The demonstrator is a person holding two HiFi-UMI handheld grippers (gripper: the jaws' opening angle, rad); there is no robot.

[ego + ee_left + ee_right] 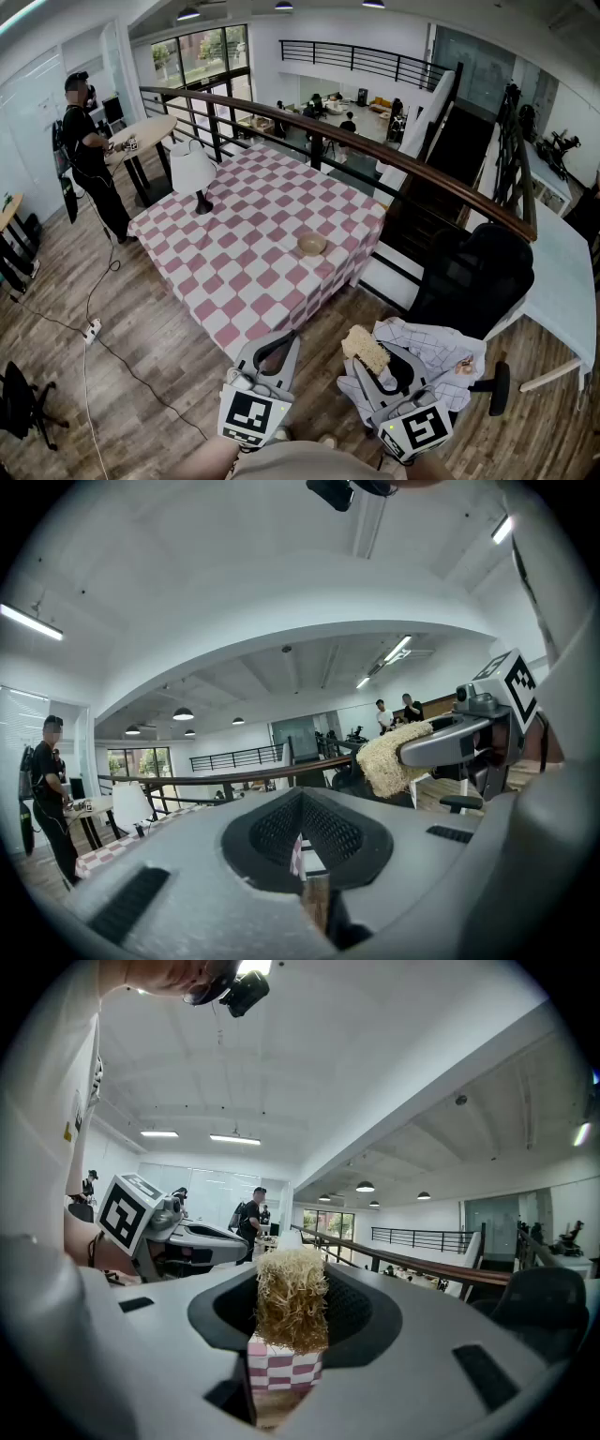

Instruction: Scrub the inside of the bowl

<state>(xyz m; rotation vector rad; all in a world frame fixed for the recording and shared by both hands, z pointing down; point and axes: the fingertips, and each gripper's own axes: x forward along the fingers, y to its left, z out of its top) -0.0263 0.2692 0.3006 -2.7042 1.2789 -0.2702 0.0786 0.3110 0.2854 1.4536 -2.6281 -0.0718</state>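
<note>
A small tan bowl (311, 244) sits on the pink-and-white checked table (244, 272), near its right side and well ahead of both grippers. My right gripper (372, 367) is shut on a straw-coloured fibrous scrubber (364, 347), which fills the gap between its jaws in the right gripper view as a scrubber tuft (292, 1297). My left gripper (278, 341) is shut, with nothing between its jaws (300, 847). Both grippers hover level over the wooden floor, short of the table's near corner. From the left gripper view, the scrubber (389, 759) shows at the right.
A white table lamp (194, 173) stands at the table's far left. A dark railing (375, 155) runs behind the table. A black chair (473, 277) with a checked cloth (427, 352) is at my right. A person (86, 141) stands at a round table far left. A cable (103, 328) lies on the floor.
</note>
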